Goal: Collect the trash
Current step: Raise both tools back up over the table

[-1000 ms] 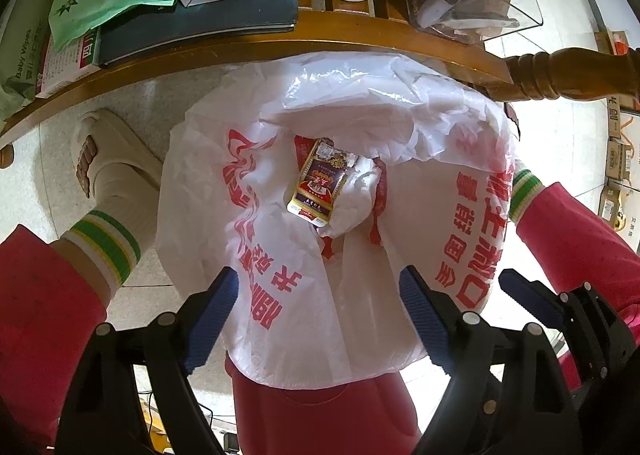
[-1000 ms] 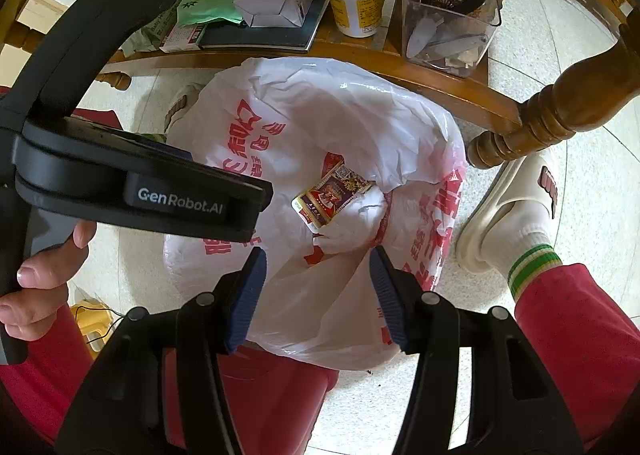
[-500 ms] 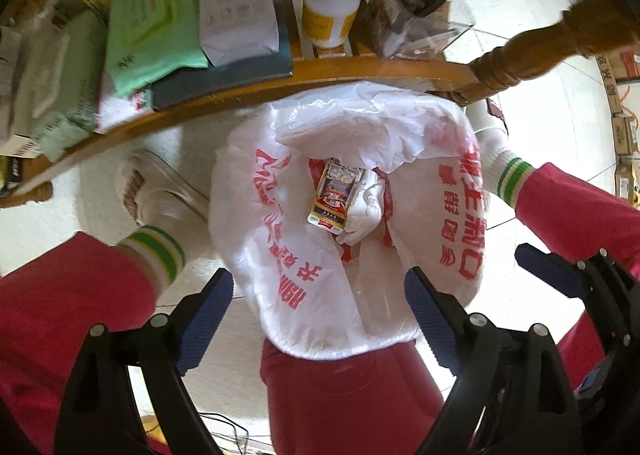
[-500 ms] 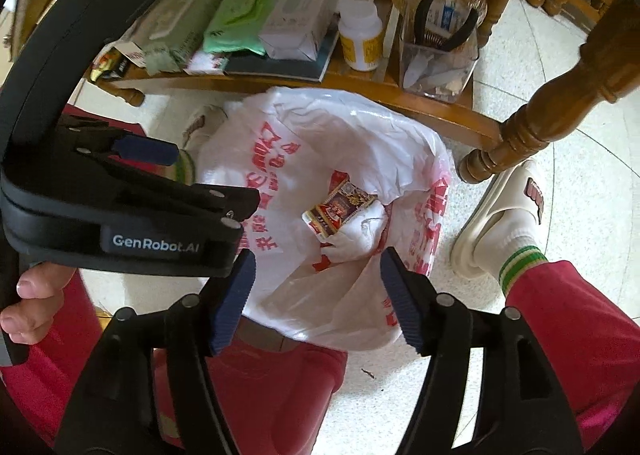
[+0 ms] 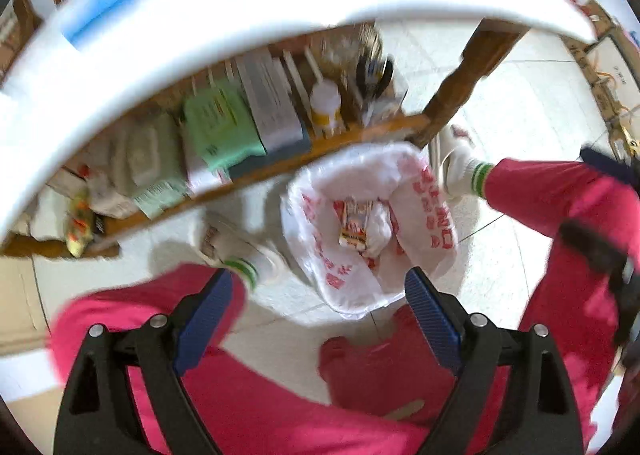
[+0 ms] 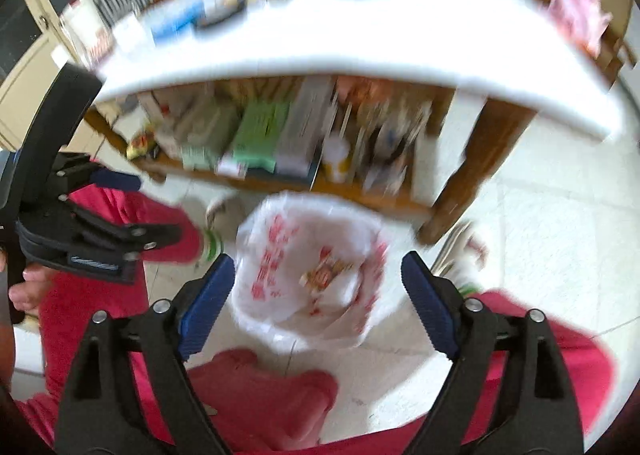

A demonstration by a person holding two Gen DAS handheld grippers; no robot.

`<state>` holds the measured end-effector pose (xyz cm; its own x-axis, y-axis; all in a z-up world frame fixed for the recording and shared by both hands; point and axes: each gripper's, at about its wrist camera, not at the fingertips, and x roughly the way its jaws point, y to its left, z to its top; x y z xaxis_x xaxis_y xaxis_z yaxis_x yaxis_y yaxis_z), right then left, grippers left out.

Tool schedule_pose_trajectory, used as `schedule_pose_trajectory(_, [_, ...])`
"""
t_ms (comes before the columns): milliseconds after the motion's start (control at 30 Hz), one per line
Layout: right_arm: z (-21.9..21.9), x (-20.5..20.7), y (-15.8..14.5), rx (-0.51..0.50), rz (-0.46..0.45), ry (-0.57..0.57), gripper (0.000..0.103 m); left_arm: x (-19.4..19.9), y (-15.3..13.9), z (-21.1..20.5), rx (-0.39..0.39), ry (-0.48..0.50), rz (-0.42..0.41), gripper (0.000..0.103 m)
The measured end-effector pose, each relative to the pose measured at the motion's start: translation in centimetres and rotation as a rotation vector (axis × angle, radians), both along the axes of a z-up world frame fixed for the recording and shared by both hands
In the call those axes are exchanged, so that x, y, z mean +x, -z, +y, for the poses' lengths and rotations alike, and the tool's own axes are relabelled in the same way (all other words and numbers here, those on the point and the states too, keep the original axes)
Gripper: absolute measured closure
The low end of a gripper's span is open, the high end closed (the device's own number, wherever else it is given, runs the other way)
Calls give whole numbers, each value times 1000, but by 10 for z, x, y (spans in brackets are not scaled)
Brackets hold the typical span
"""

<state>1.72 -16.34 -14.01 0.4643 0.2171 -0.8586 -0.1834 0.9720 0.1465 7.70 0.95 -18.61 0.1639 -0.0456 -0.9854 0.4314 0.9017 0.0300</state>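
The bag-lined bin (image 5: pixel 372 231) sits on the floor between the person's feet, low in the middle of both views, and a printed wrapper (image 5: pixel 354 223) lies inside it on top of something white and crumpled, possibly tissue, though the blur makes that hard to call. So at least one piece of rubbish looks to be in the bag.

The left gripper (image 5: pixel 318 311) hangs above the bin with its blue pads spread wide and nothing between them; the bin shows at about one o'clock from it. The right gripper (image 6: pixel 316 295) is just as widely spread and just as empty, with the bin straight ahead at twelve.

Further out at twelve o'clock, a wooden shelf (image 5: pixel 280 169) under the white tabletop (image 6: pixel 360 51) is crowded with packets, a green pouch (image 5: pixel 218 127) and a small bottle (image 5: pixel 326 105). The tabletop carries more blurred clutter. I would guess more trash remains to be fetched up there.
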Motion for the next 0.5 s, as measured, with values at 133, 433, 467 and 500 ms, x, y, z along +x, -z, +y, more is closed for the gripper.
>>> schedule_pose_trajectory(133, [-22,-1,-72,6,-139,15,10,1,-79,14,-46,34,-109,11])
schedule_pose_trajectory(433, [-45,4,-175,68,-300,1,7,3,-199,26,-133,88,-199,8])
schedule_pose_trajectory(467, [-47,4,-182,68,-310,-1,7,3,-205,24,-128,96,-204,8])
schedule_pose_trajectory(500, [-47,5,-189,69,-323,-5,7,3,-210,23,-124,104,-204,8])
